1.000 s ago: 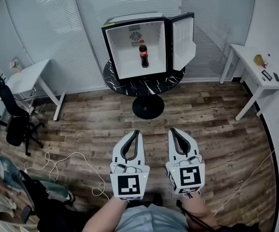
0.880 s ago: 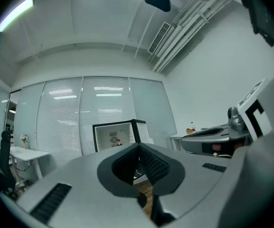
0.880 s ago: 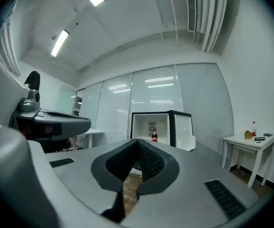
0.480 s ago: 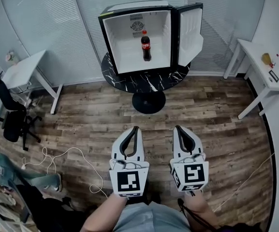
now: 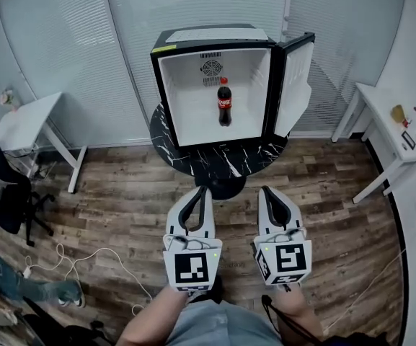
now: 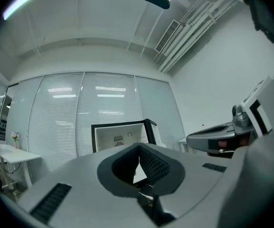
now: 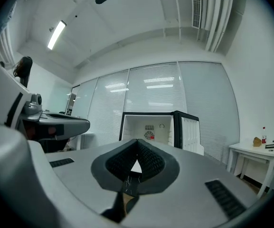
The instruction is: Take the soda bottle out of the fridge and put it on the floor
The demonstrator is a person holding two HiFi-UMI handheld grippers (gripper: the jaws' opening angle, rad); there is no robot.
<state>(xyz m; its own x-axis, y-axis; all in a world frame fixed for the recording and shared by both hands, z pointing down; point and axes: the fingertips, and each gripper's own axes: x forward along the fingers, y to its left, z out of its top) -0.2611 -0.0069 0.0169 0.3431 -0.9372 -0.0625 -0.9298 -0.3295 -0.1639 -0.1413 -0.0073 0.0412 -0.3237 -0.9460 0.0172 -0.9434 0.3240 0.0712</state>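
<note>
Soda bottle [image 5: 224,107]: dark cola, red cap, red label. It stands upright and alone inside the open fridge [image 5: 186,92], which sits on a round black table [image 5: 215,161]. Left gripper [image 5: 202,191] and right gripper [image 5: 265,191]: jaws closed tip to tip, holding nothing, well apart from the bottle.

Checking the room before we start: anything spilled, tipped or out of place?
Nothing spilled or tipped. The soda bottle stands upright in the fridge, whose door hangs open. Only a loose white cable sprawls on the floor.

Dark soda bottle [image 5: 224,106] with red label, upright inside the open white-lined fridge [image 5: 215,85], door [image 5: 294,85] swung right.
</note>
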